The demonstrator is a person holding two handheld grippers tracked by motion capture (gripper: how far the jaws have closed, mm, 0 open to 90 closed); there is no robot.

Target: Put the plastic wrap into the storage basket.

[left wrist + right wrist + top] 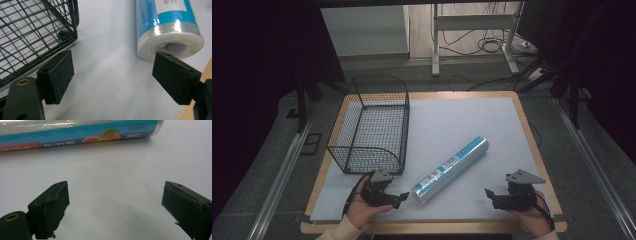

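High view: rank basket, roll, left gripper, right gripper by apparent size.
1. wire basket, largest.
2. roll, long but thin.
3. left gripper and right gripper: about alike, so unranked.
All four lie at a similar distance from the camera.

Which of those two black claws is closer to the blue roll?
The left gripper: its open jaws almost touch the roll's near end, while the right gripper sits apart.

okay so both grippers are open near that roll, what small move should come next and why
Probably ease the left gripper forward onto the near end of the roll. Its jaws stand open and empty just short of that end, the wire basket sits empty beside it, and the right gripper is farther off.
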